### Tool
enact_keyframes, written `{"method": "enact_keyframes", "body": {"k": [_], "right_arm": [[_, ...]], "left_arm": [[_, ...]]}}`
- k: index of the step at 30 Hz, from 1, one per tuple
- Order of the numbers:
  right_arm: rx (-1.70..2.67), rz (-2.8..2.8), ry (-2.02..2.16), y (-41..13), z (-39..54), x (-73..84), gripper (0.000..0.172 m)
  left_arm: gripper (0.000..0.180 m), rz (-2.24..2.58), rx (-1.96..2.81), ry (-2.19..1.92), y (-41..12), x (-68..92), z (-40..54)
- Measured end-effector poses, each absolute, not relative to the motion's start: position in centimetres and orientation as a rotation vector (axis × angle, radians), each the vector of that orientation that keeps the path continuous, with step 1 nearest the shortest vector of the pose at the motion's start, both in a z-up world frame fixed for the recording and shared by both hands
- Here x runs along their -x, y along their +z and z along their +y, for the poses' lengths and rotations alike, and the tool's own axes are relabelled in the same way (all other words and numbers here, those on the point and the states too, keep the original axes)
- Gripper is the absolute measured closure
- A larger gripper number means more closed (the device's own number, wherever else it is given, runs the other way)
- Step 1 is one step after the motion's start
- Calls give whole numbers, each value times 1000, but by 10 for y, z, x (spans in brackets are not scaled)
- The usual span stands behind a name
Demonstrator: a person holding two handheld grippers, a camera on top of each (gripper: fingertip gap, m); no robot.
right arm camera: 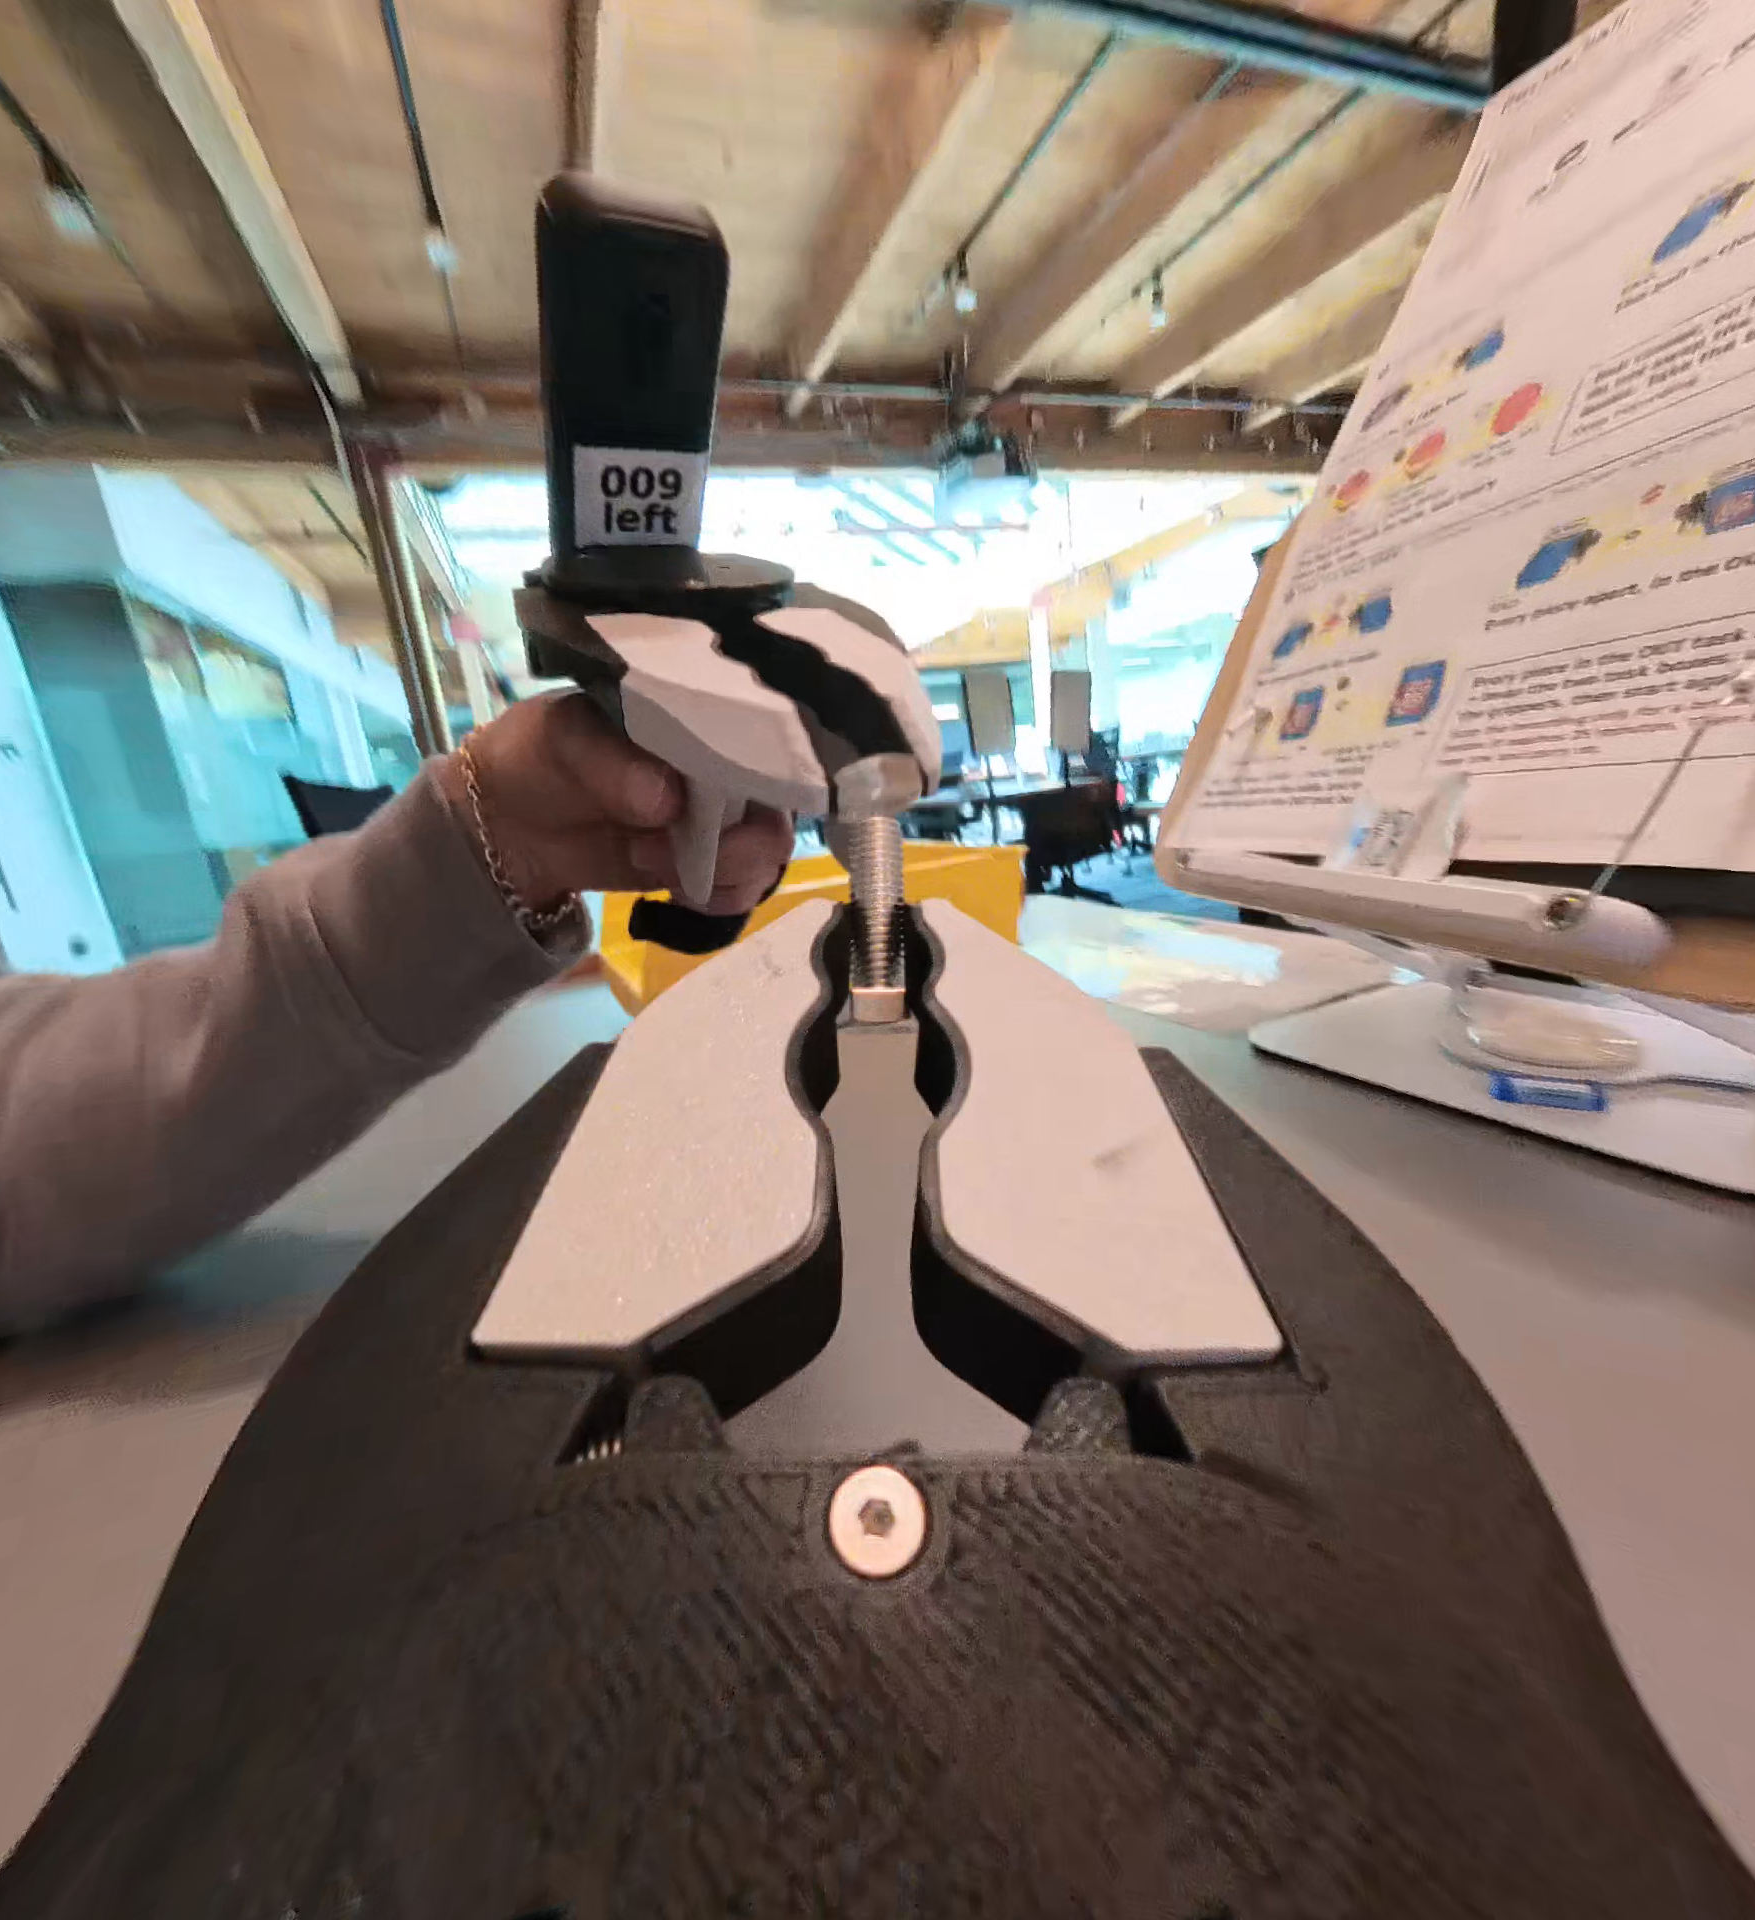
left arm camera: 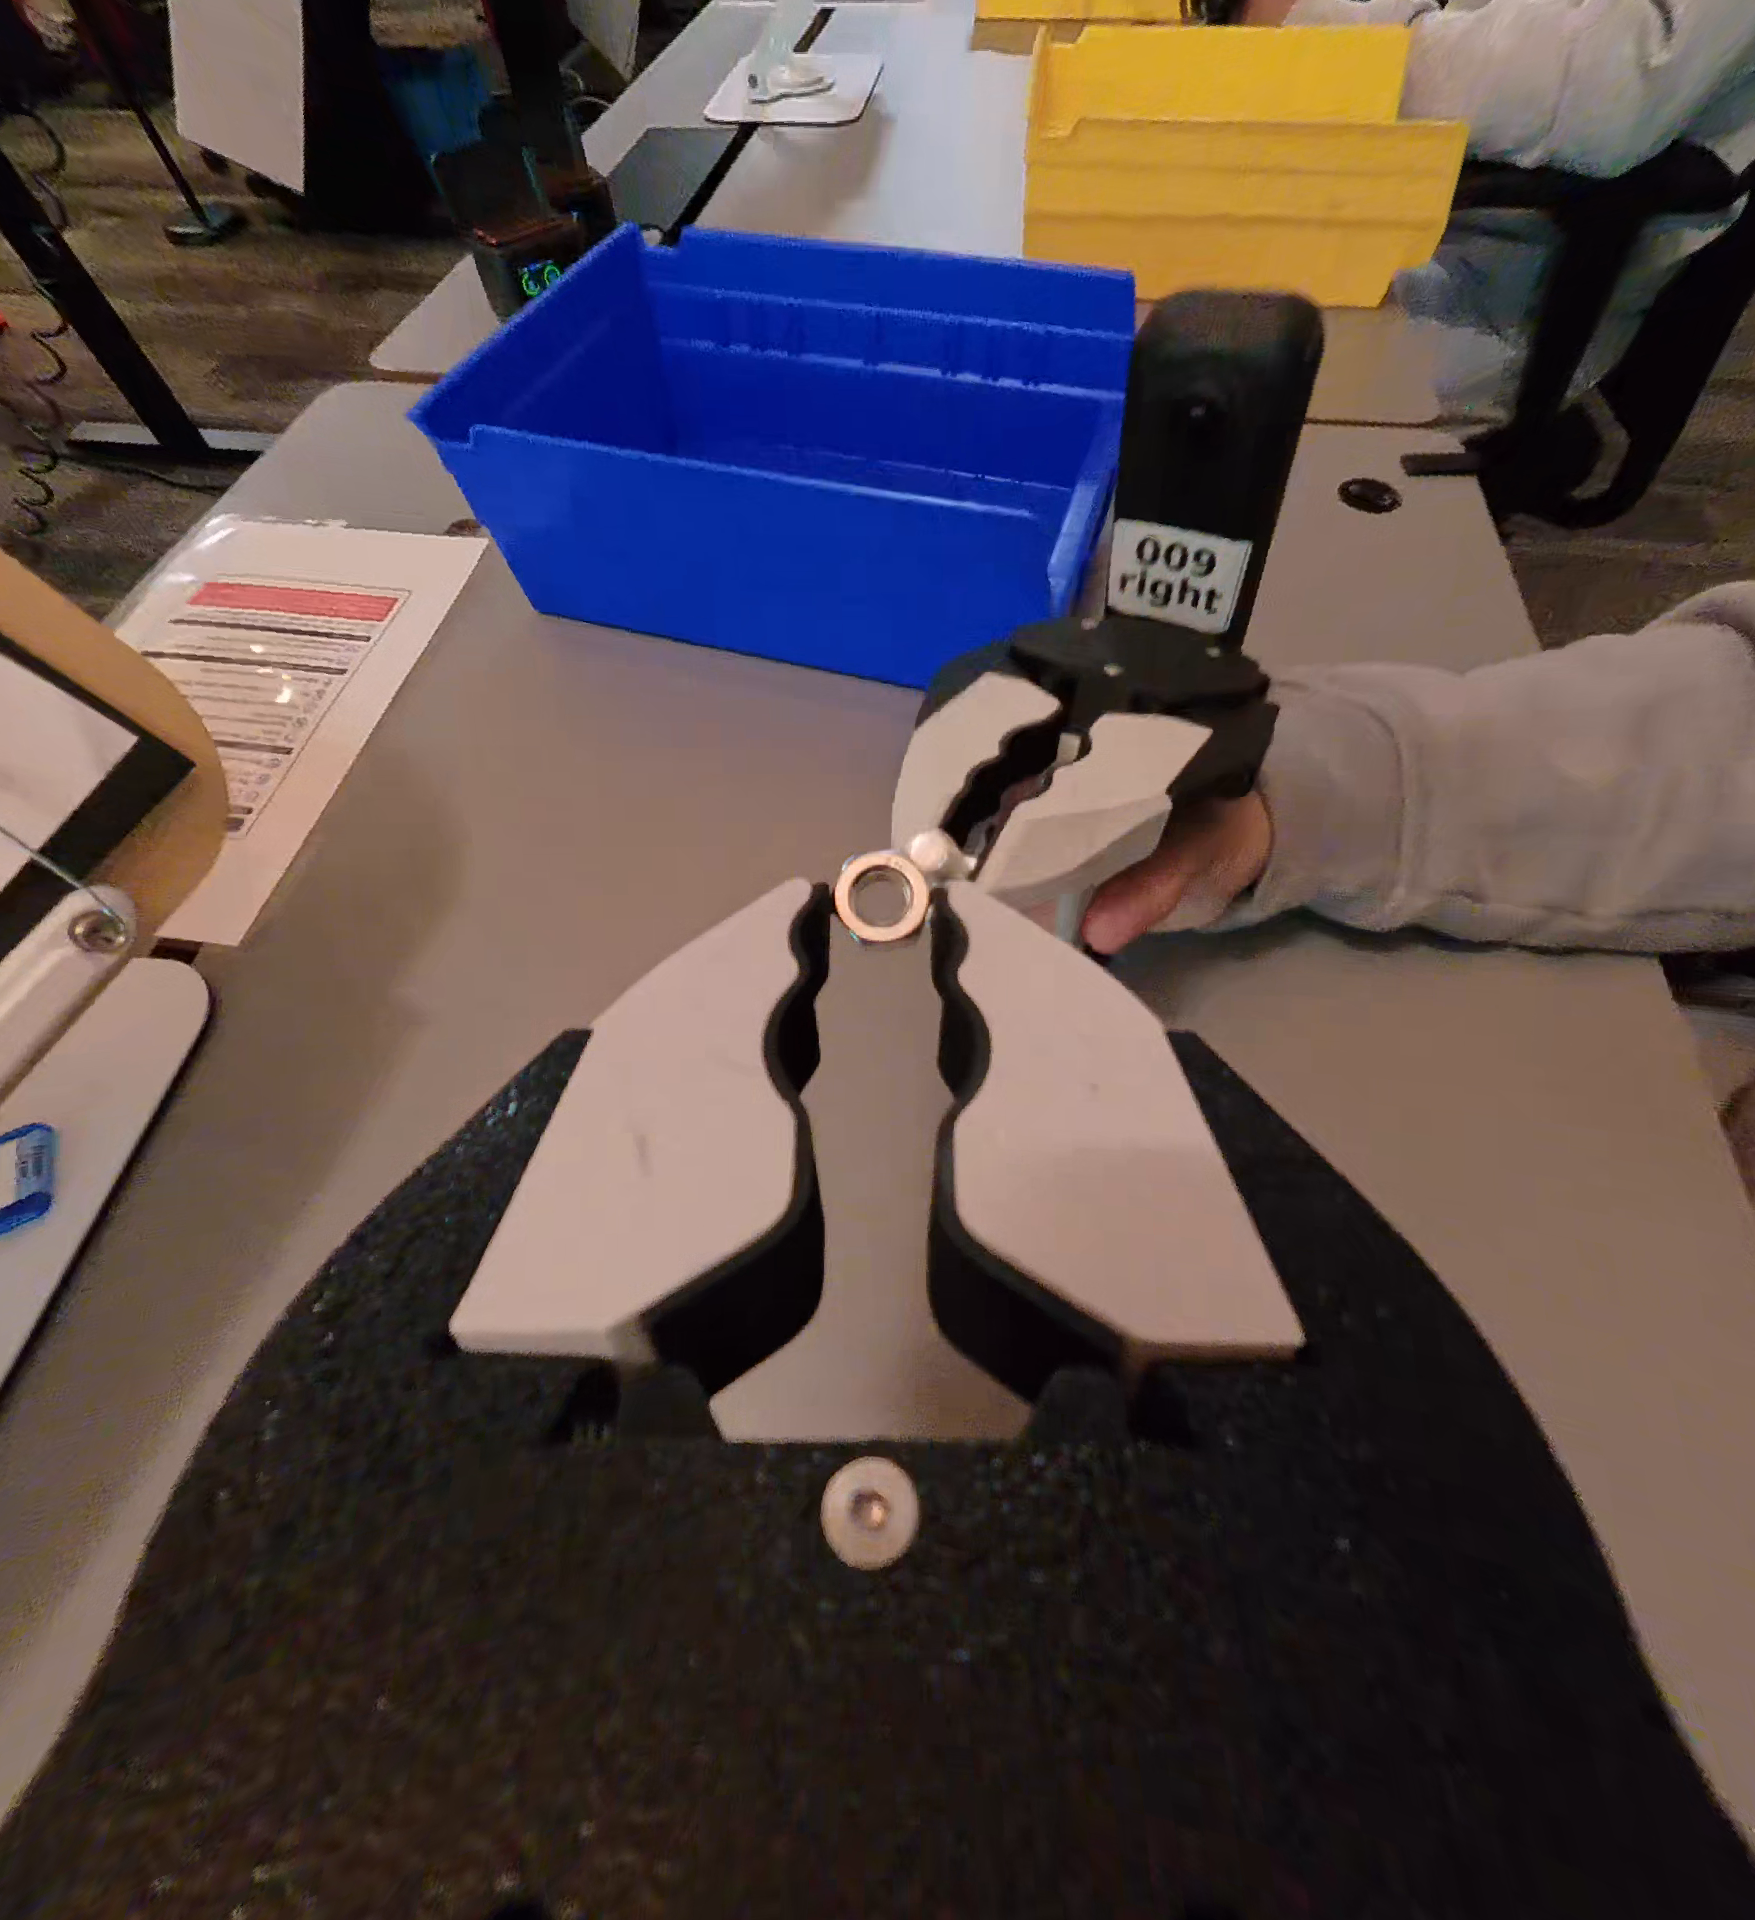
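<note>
My left gripper [left arm camera: 878, 902] is shut on a silver nut [left arm camera: 878, 899] with a round washer-like face, pinched at the fingertips with its hole facing the camera. My right gripper [right arm camera: 875, 935] is shut on the threaded shaft of a silver bolt [right arm camera: 873, 873], which stands upright between the pads with a blocky end [right arm camera: 875, 1003] deeper in the jaws. In the left wrist view the right gripper [left arm camera: 956, 847] brings the bolt's shiny end [left arm camera: 930, 852] against the nut's upper right edge. In the right wrist view the left gripper [right arm camera: 878, 774] holds the hex nut [right arm camera: 878, 779] at the bolt's top end.
A blue bin [left arm camera: 779, 468] stands on the grey table [left arm camera: 540, 779] just beyond the grippers, with yellow bins [left arm camera: 1237, 177] behind it. A printed sheet [left arm camera: 281, 675] and a stand with an instruction board [right arm camera: 1579, 520] are at the left. A seated person [left arm camera: 1631, 83] is at the far right. My left and right fingertips are right by each other.
</note>
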State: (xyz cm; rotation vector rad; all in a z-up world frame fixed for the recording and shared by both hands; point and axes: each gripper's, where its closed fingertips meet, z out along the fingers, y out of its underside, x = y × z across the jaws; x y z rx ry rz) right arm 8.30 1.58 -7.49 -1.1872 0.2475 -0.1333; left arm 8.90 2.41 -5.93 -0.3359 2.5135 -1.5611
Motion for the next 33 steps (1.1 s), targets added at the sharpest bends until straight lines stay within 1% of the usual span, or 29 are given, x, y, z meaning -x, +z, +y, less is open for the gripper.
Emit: {"method": "enact_keyframes", "body": {"k": [4,9,13,16,22,33], "right_arm": [[1148,207,-76,-73,30,-67,163],[986,203,83,-59,26,-53,163],[945,216,140,-59,20,-57,163],[941,214,161,-60,19,-57,163],[971,211,147,-63,23,-56,163],[1088,169,44,-71,34,-52,163]], "left_arm": [[163,2543,305,-1570,-42,-78,19],[163,2603,261,-1535,-45,-64,22],[163,2611,267,-1625,-39,-58,21],[163,2634,275,-1603,-46,-60,19],[163,2675,280,-1598,-52,-59,18],[163,2744,259,-1426,-62,-52,28]]}}
